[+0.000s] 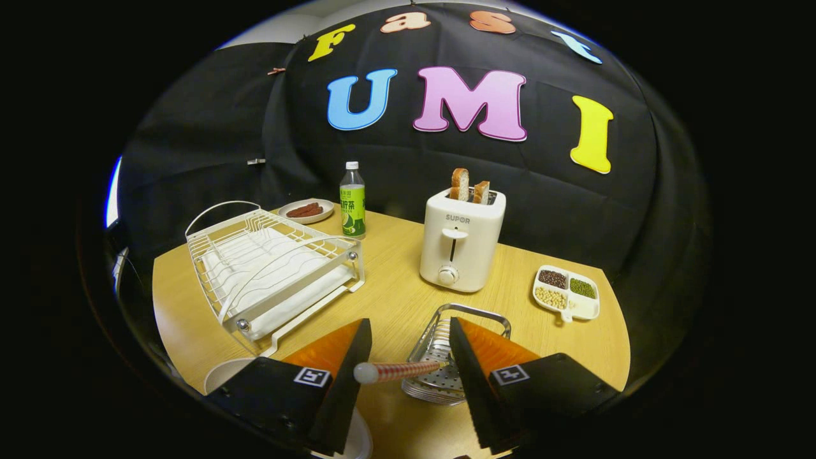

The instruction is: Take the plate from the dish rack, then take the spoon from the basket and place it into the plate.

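Wooden table (395,299) w/ several things on it. Wire dish rack (274,268) sits off to the left beyond the fingers, tilted a bit, no dish standing in its slots. Behind it, near the back edge, a small plate of sausages (306,210) and, just beside that, a green-label bottle (352,201), upright. Centre-back: a white toaster (460,239) w/ two bread slices (468,187) sticking up out of the top. Well to the right, a divided dish of beans (566,293), 3 compartments filled w/ dark, green and pale beans. Metal basket (446,357) lies just ahead of the fingers, partly hidden behind the right finger. Gripper (408,370): fingers apart by a moderate gap, spoon (398,371) lying crosswise between them; its patterned handle runs from the rounded white end by the left finger across to the right finger. Looks touched by both, but can't tell if it's really clamped or just resting there. White plate (226,376) on the table low down, its rim peeking out from under the left finger, close to the rack's near corner.
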`<state>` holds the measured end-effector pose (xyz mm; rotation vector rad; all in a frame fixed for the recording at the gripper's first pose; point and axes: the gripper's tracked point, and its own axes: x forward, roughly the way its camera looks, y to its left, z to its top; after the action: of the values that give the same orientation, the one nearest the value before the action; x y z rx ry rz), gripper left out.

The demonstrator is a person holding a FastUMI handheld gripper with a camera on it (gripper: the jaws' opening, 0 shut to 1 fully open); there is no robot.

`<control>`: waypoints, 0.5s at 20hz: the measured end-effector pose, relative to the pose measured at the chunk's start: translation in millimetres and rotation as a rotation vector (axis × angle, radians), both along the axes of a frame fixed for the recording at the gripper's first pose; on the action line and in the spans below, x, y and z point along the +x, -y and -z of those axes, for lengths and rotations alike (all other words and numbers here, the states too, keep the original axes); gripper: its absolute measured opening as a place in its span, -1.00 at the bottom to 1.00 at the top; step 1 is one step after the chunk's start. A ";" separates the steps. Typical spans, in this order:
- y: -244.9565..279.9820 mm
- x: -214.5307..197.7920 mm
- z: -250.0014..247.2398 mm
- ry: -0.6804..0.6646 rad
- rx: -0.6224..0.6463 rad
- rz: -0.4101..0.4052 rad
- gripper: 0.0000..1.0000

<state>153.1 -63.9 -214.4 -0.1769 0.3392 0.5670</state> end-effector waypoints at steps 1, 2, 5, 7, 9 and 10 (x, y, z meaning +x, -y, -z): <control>-3.1 -0.6 -0.6 -0.004 0.002 -0.004 0.45; -5.1 -1.8 -0.3 -0.010 0.002 -0.011 0.24; -6.1 0.0 -3.8 0.008 -0.023 -0.006 -0.11; -5.3 -1.4 -4.4 0.009 -0.044 0.000 -0.24; -5.4 0.9 -7.3 0.013 -0.051 0.003 -0.30; -3.1 4.9 -10.0 0.025 -0.055 0.013 -0.34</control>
<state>157.9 -60.8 -204.4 -0.2346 0.3319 0.5427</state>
